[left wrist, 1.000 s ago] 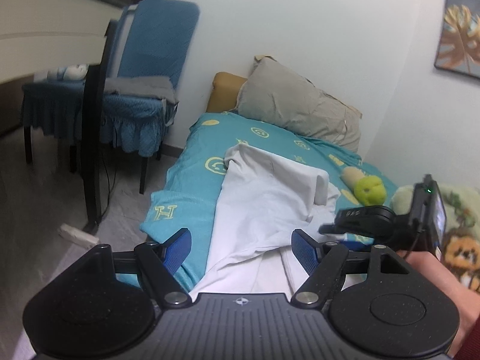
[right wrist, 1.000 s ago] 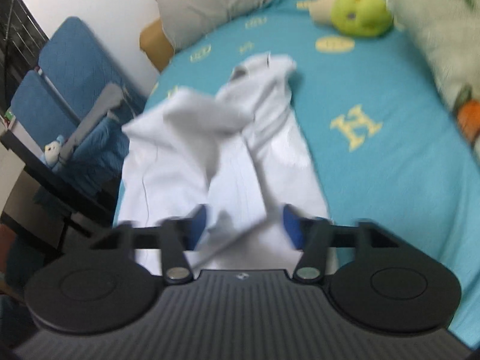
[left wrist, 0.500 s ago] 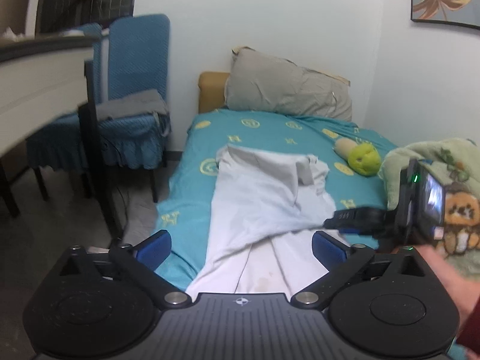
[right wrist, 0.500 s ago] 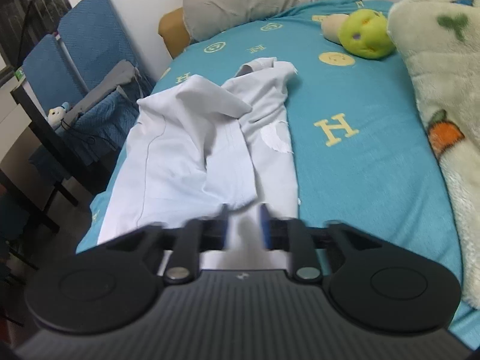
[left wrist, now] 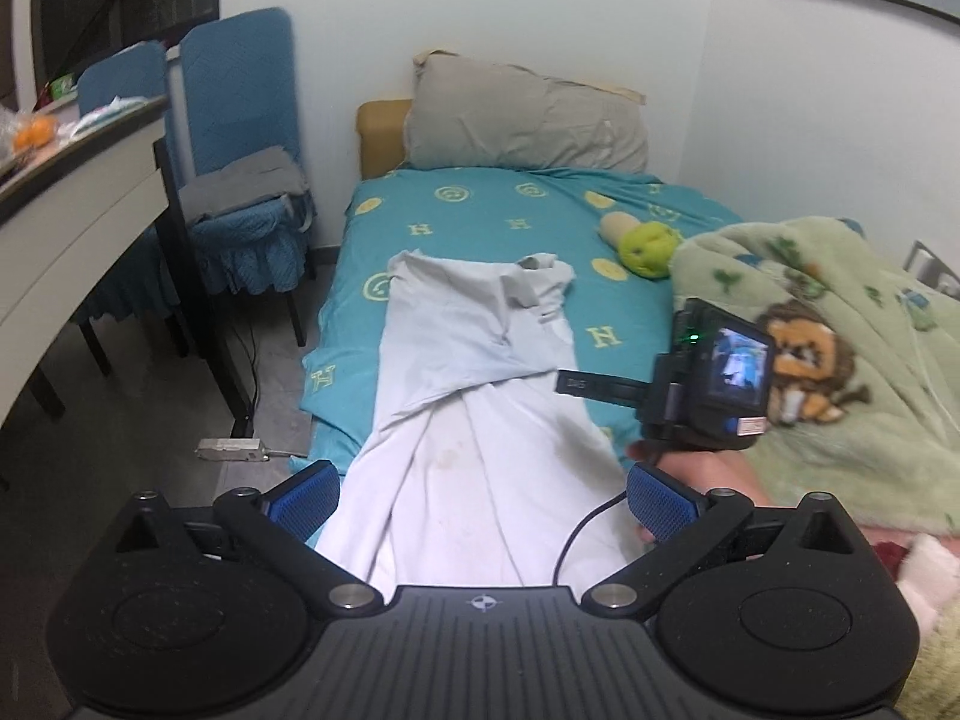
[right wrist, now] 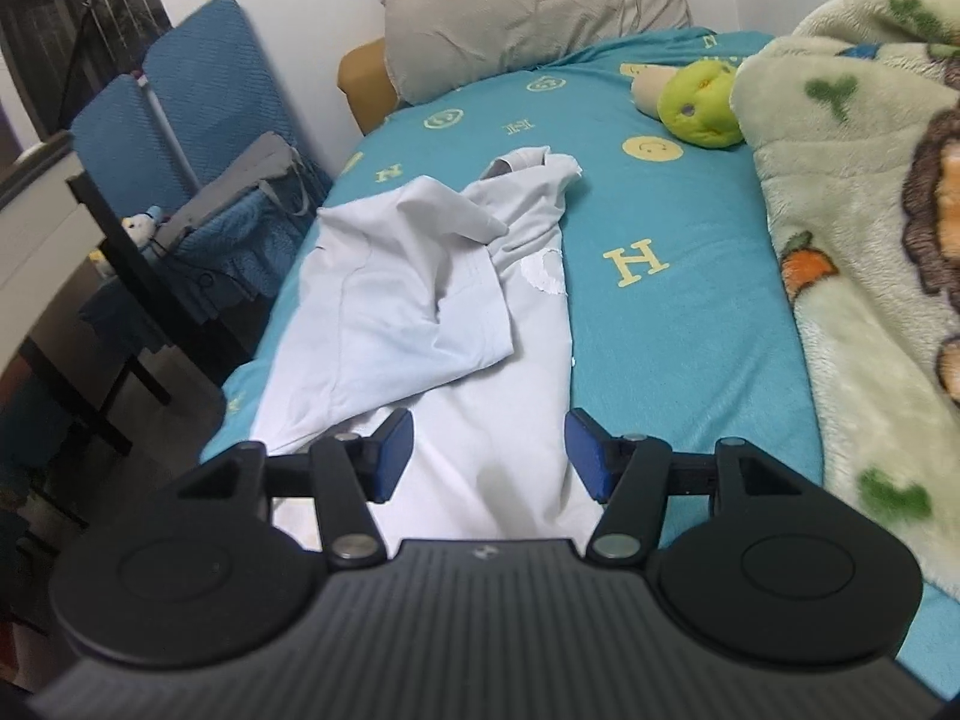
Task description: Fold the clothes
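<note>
Left wrist view: left gripper (left wrist: 483, 495) hovering over near end of white shirt (left wrist: 474, 420), blue fingers (left wrist: 303, 498) spread wide, nothing between them. Shirt laid lengthwise on bed (left wrist: 480, 210) w/ teal patterned sheet, collar end toward grey pillow (left wrist: 525, 114); one side flap folded diagonally across the body, lower part loose and wrinkled, near hem trailing toward bed edge. Right gripper (left wrist: 591, 387) visible at shirt's right edge, held in a hand (left wrist: 696, 468); cable looping over the cloth. Green plush toy (left wrist: 651, 249) and lion blanket (left wrist: 840, 360) to the right, blue chair (left wrist: 240, 138) to the left beside bed.

Right wrist view: right gripper (right wrist: 489, 453) low over shirt (right wrist: 420, 312), fingers (right wrist: 588, 459) apart, gripping nothing. Folded flap bunched and uneven, sleeve sticking up near collar.

Risks, as judgement:
- flap already skewed; another fold on top likely locks in creases, lopsided result.
- closing fingers on the top layer only could drag the flap open again.
- hem near bed edge; a pull toward the person may slide the shirt off onto floor.
- cable could snag cloth during a lift.
- blanket close on right; wide swing may catch it.
</note>
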